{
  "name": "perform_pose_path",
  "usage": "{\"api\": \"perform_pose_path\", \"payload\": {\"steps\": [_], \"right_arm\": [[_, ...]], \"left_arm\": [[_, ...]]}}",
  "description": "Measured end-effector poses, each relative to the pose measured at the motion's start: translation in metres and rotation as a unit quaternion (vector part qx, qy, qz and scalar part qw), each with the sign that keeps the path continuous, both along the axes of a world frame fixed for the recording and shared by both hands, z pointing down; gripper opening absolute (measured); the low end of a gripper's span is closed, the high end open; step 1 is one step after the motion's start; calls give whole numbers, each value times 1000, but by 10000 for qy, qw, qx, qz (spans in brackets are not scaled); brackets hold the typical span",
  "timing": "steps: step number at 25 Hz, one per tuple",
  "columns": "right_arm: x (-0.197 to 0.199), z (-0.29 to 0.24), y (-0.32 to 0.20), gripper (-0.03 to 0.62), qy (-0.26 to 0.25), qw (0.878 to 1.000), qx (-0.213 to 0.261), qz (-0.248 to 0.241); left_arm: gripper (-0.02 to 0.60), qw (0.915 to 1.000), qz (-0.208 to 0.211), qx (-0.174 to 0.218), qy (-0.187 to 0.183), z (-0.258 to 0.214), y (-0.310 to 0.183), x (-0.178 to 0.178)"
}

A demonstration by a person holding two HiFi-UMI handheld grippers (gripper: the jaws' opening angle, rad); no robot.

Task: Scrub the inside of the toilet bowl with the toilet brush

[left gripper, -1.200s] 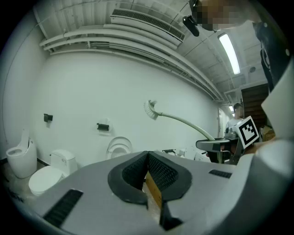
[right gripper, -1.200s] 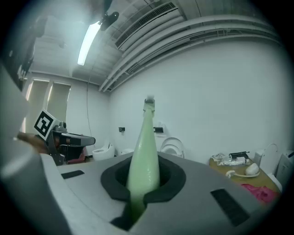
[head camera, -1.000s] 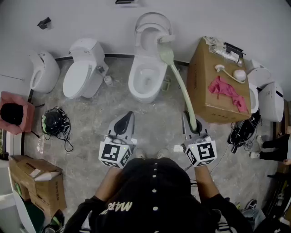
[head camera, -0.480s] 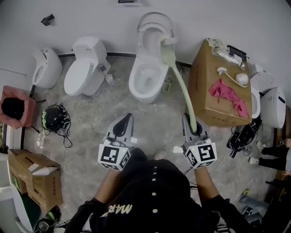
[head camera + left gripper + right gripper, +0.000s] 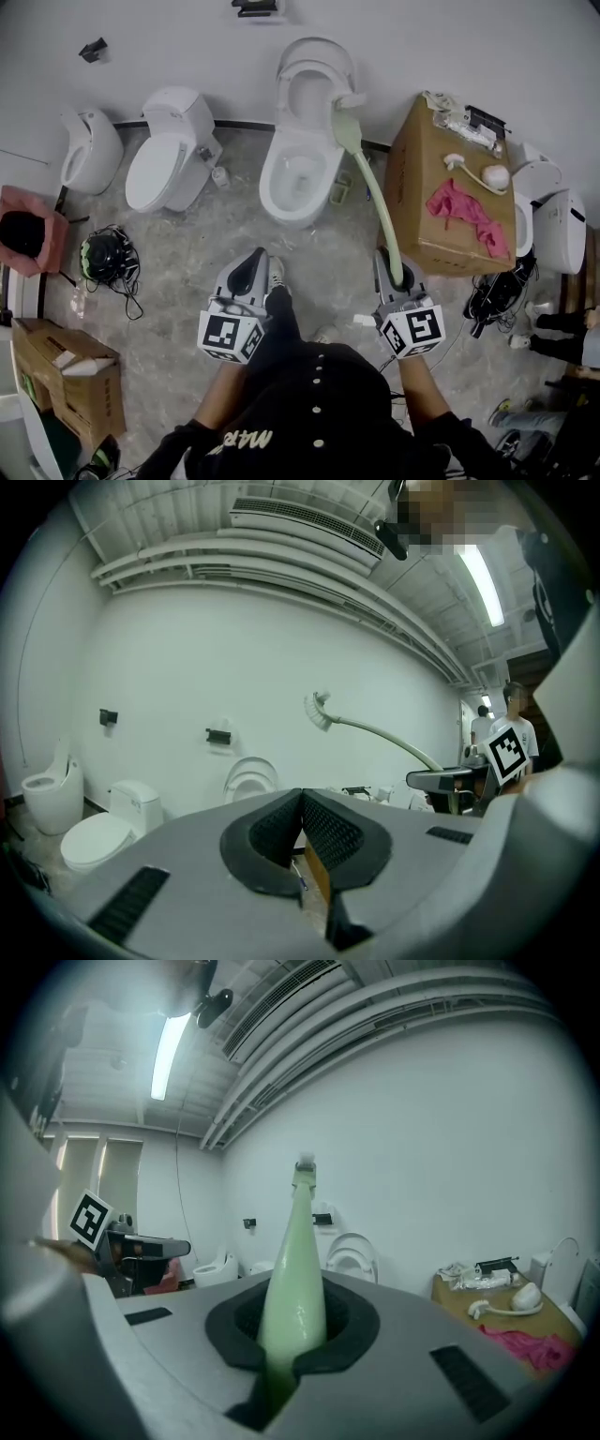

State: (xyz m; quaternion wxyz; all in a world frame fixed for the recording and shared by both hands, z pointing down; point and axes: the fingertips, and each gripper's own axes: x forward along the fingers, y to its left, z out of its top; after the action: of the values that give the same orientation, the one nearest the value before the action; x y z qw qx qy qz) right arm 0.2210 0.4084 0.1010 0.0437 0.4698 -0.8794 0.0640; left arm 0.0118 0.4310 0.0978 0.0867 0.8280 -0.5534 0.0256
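Observation:
A white toilet (image 5: pixel 298 173) with its lid up stands against the back wall, straight ahead of me. My right gripper (image 5: pixel 394 275) is shut on the handle of a pale green toilet brush (image 5: pixel 373 192). The brush rises from the jaws, and its white head (image 5: pixel 350 99) is in the air near the raised lid's right edge. In the right gripper view the green handle (image 5: pixel 292 1283) fills the jaws. My left gripper (image 5: pixel 251 272) is shut with nothing in it, low and in front of the toilet; its pads (image 5: pixel 319 832) meet at the tips.
A second toilet (image 5: pixel 167 155) and a white urinal (image 5: pixel 86 150) stand to the left. A large cardboard box (image 5: pixel 442 202) with a pink cloth (image 5: pixel 461 203) is to the right. Cables (image 5: pixel 108 262), a pink bin (image 5: pixel 28 232) and cardboard boxes (image 5: pixel 61 370) lie at the left.
I have stepped forward a little, toward the toilet. The brush stays gripped in the right gripper with its head still near the lid. The left gripper stays shut.

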Motion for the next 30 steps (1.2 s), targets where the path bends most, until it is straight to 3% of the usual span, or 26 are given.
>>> {"api": "perform_pose_path", "payload": {"steps": [11,18,30], "right_arm": [[-40,-4,-115,20,110,9996,57,261],[-86,-4,-191,21,203,9991,-12,360],[-147,-21,-280,21,242,9978,-75,610]], "left_arm": [[24,9996,256,91,-11,2,-138,-45],[25,9992,378,129,-23,-4,-217,-93],[25,9967,815,39,-15,-15,-305,-146]]}}
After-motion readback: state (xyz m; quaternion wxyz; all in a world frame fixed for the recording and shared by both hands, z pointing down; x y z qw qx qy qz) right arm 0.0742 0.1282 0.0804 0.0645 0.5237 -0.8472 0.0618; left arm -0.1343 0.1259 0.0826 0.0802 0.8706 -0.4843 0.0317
